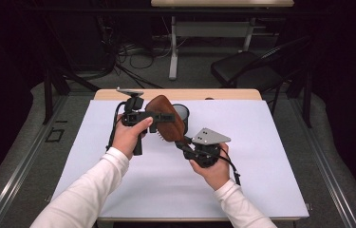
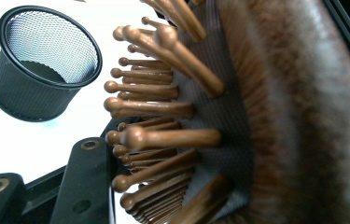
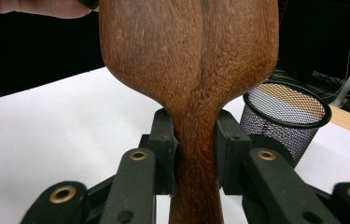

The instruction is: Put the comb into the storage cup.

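Note:
A brown wooden hairbrush (image 1: 164, 105) is held above the white table cover between both grippers. My left gripper (image 1: 166, 117) reaches in from the left, shut across the brush head. In the left gripper view the wooden bristles (image 2: 163, 107) point at its lower black finger (image 2: 81, 182), with the brush back (image 2: 294, 116) on the right. My right gripper (image 1: 185, 142) is shut on the handle's neck. In the right gripper view its jaws (image 3: 196, 144) clamp the narrow neck below the wide brush head (image 3: 191, 56). A black mesh cup (image 1: 183, 113) stands upright just behind the brush.
The mesh cup (image 2: 46, 60) (image 3: 284, 116) looks empty inside. The white cover (image 1: 261, 156) spreads over the wooden table. Beyond the far edge are a dark chair (image 1: 247, 69), a desk frame (image 1: 173, 47) and cables on the floor.

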Demonstrator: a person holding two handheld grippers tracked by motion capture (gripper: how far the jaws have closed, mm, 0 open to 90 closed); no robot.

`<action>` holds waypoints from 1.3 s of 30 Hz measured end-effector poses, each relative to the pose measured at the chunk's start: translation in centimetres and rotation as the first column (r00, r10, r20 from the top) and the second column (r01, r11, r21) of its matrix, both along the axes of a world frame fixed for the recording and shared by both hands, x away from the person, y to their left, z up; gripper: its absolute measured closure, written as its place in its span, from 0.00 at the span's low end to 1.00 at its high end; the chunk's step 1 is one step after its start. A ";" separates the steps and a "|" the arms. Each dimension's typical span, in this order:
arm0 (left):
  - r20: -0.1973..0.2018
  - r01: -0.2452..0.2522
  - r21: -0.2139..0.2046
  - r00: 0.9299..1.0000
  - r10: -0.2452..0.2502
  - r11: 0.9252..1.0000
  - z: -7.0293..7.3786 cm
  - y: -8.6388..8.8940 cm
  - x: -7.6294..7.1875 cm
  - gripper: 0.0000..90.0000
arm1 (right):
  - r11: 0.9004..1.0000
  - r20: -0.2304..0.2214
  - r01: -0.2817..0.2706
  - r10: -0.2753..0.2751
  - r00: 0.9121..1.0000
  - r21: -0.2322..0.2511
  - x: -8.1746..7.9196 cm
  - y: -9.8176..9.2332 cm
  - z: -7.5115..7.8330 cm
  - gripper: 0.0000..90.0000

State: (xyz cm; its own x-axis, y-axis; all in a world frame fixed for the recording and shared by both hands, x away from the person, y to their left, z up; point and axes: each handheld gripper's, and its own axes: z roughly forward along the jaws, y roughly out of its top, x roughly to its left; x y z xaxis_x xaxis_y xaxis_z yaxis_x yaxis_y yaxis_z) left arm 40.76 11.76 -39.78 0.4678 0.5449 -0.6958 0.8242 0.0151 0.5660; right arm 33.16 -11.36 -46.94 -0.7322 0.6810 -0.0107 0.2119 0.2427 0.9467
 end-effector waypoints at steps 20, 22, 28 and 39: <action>-0.030 -0.014 0.004 0.999 0.015 1.000 -0.5 -0.3 0.7 0.54 | 1.000 -0.050 0.002 0.000 0.999 0.027 0.5 -0.3 -0.1 0.73; -0.036 -0.023 0.001 0.999 0.023 1.000 -0.5 -0.4 0.8 0.54 | 1.000 -0.057 0.002 -0.001 0.998 0.027 0.5 -0.3 -0.1 0.71; -0.038 -0.036 0.003 0.999 0.036 0.999 -0.6 -0.1 1.1 0.54 | 0.999 -0.067 0.004 -0.001 0.998 0.039 0.7 -0.4 0.0 0.61; -0.021 -0.054 0.015 0.998 0.055 0.998 -0.9 0.3 1.6 0.54 | 1.000 -0.095 -0.003 0.006 0.995 0.028 1.5 -0.6 -0.2 0.49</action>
State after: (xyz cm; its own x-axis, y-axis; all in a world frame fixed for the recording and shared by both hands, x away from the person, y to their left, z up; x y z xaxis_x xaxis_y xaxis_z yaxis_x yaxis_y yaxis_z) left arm 42.39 12.07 -40.63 0.4224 0.5793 -0.6971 0.8342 0.0523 0.5490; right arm 34.61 -11.95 -47.11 -0.7320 0.6768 0.0779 0.3006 0.2182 0.9285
